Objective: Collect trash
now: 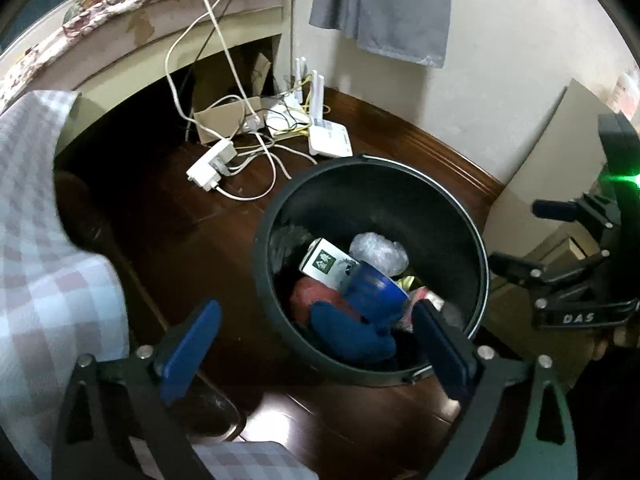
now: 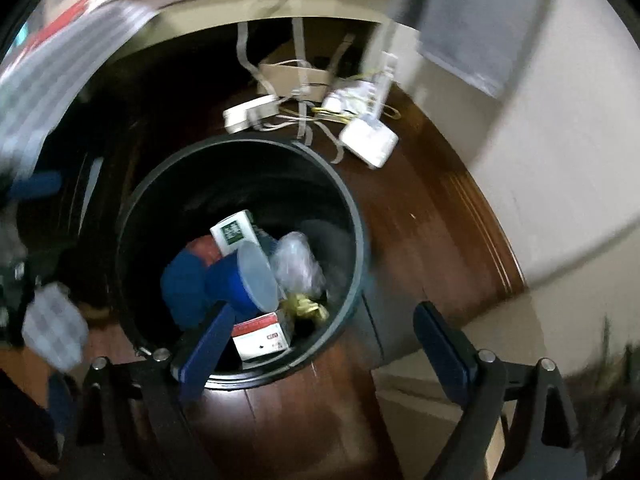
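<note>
A black round trash bin (image 1: 280, 216) stands on the dark wood floor; it also shows in the right wrist view (image 2: 352, 216). Inside lie a blue tub (image 1: 372, 288) (image 2: 230, 280), a white and green carton (image 1: 326, 260) (image 2: 232, 232), a crumpled clear plastic bag (image 1: 380, 254) (image 2: 296, 264), a dark blue cloth (image 1: 348, 332) (image 2: 184, 284), a red and white box (image 2: 262, 334) and yellow wrappers (image 2: 308, 306). My left gripper (image 1: 316, 344) is open and empty above the bin's near rim. My right gripper (image 2: 320, 344) is open and empty above the bin's near right rim; its body shows at the right of the left wrist view (image 1: 576, 280).
A white power strip (image 1: 210, 164), white routers (image 1: 330, 140) and tangled cables lie on the floor behind the bin, by a cardboard box (image 1: 224, 120) under a desk. A checked cloth (image 1: 44, 264) hangs at left. A grey cloth (image 1: 384, 8) hangs on the wall.
</note>
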`<state>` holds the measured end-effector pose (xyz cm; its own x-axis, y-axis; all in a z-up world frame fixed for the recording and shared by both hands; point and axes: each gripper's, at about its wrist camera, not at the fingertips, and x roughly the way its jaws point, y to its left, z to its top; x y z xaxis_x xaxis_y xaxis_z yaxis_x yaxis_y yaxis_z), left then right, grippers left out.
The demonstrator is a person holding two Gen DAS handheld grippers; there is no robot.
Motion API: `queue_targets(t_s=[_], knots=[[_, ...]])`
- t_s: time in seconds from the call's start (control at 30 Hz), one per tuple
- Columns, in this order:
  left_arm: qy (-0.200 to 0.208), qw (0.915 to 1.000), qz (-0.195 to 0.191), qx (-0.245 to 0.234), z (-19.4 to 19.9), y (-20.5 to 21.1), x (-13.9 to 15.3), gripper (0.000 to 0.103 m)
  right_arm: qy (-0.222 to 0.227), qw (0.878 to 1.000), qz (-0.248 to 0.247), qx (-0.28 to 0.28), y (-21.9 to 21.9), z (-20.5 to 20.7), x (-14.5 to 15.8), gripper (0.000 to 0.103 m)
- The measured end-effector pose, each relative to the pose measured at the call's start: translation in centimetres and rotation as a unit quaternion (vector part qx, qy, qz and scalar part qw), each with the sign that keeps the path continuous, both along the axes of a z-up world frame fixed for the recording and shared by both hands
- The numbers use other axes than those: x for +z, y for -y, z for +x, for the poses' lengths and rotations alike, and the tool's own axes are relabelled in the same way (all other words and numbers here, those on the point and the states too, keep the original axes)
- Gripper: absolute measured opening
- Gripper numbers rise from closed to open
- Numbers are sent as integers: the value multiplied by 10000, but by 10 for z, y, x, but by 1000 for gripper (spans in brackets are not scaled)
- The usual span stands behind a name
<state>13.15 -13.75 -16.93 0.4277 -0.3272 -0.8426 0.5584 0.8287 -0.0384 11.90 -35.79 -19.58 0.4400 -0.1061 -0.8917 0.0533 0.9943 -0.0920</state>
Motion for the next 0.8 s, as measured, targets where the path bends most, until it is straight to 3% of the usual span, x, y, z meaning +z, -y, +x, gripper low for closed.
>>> queue_targets(t_s=[0.07, 0.33, 0.53, 0.8], knots=[[1, 10000, -23, 70, -1, 0, 1, 98, 16, 9999, 60, -154, 0, -4, 4, 103], [175, 9996, -94, 211, -16, -10, 27, 98, 392, 9986, -4, -362, -9, -24, 40, 103], [446, 9982, -224, 323, -30, -23, 62, 99, 710, 9964, 170, -426, -23, -48, 76, 103], [767, 9955, -307, 459, -46, -50, 101, 100, 1033, 9937, 45, -424, -50, -73, 123, 103]])
